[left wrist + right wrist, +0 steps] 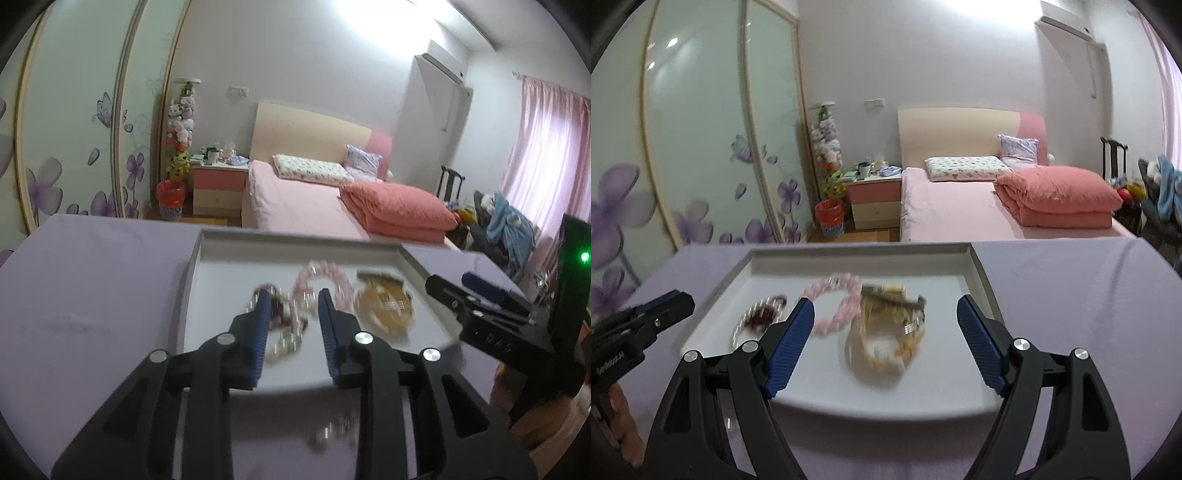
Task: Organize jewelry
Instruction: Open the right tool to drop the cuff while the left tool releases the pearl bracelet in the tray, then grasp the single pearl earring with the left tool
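Broadly, a lilac-covered table [1071,295] fills the foreground, and on it sits a shallow grey tray [979,266], the landmark for everything else. Three pieces of jewelry lie inside the tray: a yellowish beaded piece with a small tag [886,332] toward its right-centre, a pink bead bracelet [836,306] just left of that and touching it, and a dark red and clear bead strand [759,317] toward the tray's left side. All three are blurred, so clasps and bead shapes cannot be made out. A further clear-beaded piece [328,432] seems to lie on the cloth outside the tray's near edge.

The left gripper [291,317] hovers over the tray's left part, its jaws a narrow way apart with nothing pressed between them; the dark strand shows just beneath. The right gripper [886,325] hangs over the tray's near right, jaws spread wide and empty, framing the yellowish piece.

Judging by this, the step in hand is placing pieces into the tray. The next move likely calls for fetching the loose piece outside, which needs a low, careful pinch on small, slippery beads.
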Motion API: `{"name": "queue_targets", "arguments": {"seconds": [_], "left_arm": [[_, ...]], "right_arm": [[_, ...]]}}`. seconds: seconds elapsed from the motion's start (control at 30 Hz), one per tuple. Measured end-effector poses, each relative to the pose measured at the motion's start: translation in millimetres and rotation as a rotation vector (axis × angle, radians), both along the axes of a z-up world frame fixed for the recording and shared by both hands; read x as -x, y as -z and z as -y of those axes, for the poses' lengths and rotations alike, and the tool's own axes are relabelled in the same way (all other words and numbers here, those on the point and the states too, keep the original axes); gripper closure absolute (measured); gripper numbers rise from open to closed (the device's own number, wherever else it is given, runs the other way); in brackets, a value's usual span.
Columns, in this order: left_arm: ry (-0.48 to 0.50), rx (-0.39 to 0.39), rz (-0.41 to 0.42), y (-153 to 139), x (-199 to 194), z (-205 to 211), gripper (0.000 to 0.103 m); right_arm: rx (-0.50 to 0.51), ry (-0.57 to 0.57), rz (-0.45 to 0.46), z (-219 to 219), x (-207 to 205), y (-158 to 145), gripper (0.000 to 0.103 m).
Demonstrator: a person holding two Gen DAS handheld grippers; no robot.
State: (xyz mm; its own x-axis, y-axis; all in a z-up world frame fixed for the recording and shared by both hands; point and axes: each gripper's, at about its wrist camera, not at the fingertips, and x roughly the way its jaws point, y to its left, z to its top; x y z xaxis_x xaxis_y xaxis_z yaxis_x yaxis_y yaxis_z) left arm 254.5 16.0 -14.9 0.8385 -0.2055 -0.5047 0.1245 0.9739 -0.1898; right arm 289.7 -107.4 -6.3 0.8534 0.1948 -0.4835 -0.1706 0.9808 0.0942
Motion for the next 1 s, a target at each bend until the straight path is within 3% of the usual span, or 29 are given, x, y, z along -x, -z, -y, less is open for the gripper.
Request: {"name": "queue_targets", "arguments": {"seconds": [0.2,0.33,0.7,1.0], "left_arm": [[0.059,-0.035,-0.064,15,42,8,0.066],[0.099,-0.051,-0.164,32,57,18,0.063],[0.107,-0.109,-0.327,55,40,37,0.063],[0.076,-0.158,-0.329,53,25,45,0.069]], "right_arm": [[0.026,-0.026,-0.07,15,47,10,0.024],[0.028,-0.019,-0.14,24,65,20,0.024],[-0.001,0.021,-0.241,37,88,42,0.023],[-0.031,0.022,-0.26,43,86,46,0.023]]}}
